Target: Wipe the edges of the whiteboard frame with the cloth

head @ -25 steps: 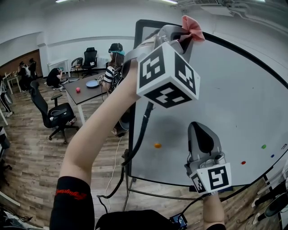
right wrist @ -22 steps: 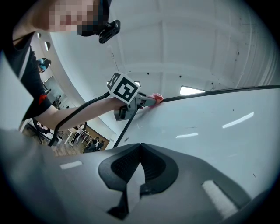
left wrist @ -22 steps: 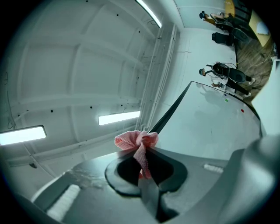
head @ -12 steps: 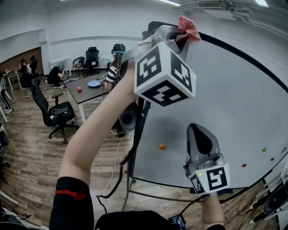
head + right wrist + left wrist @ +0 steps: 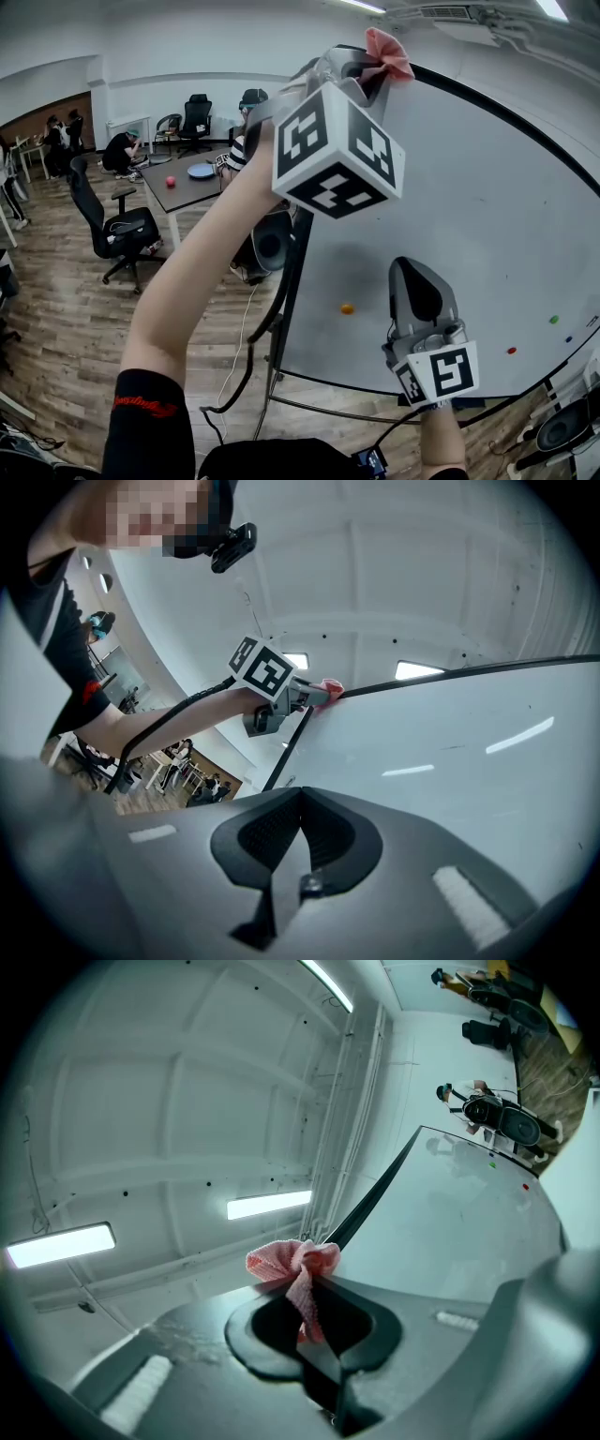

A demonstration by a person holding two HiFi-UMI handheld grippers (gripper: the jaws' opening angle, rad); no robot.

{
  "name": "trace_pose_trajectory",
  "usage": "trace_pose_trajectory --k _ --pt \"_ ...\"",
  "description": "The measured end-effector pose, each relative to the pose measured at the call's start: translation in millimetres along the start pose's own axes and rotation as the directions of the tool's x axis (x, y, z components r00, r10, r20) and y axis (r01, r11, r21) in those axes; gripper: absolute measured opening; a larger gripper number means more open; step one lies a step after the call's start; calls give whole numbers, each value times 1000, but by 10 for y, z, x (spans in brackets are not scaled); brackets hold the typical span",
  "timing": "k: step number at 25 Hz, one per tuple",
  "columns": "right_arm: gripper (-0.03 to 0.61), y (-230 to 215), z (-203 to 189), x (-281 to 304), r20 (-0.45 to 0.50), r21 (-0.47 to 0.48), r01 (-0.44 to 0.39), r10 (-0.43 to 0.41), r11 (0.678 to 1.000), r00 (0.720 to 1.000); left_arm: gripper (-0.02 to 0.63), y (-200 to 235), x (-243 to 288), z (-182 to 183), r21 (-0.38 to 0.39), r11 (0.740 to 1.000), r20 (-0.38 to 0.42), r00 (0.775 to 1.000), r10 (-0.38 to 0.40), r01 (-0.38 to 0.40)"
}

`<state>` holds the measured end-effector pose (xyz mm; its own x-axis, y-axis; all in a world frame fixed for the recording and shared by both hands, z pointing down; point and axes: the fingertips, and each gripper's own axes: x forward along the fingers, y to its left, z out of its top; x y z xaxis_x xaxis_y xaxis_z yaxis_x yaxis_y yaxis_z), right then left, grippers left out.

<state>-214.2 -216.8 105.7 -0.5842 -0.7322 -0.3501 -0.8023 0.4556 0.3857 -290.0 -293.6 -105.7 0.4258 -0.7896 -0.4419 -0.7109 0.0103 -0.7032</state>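
Left gripper (image 5: pixel 368 73) clamps the crumpled pink cloth (image 5: pixel 386 49) at the thin black whiteboard frame (image 5: pixel 497 112) corner for wiping; right gripper (image 5: pixel 419 281) hangs closed, empty.

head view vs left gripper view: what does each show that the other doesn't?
Head view only: the right tongs, the small round orange magnet on the whiteboard, the wooden floor. Left gripper view only: long ceiling light strips, and the left tongs, jaws shut on the crumpled pink cloth. Both: that cloth at the black whiteboard frame.
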Motion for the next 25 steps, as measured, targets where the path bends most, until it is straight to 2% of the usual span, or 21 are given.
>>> trace_pose_trajectory --k 11,25 --pt "2 190 29 99 20 -1 -29 29 1000 999 21 204 -179 -178 6 999 -29 999 35 -35" --pt "2 290 -8 148 2 -6 -58 58 998 998 21 339 -251 -386 4 998 -66 995 69 -69"
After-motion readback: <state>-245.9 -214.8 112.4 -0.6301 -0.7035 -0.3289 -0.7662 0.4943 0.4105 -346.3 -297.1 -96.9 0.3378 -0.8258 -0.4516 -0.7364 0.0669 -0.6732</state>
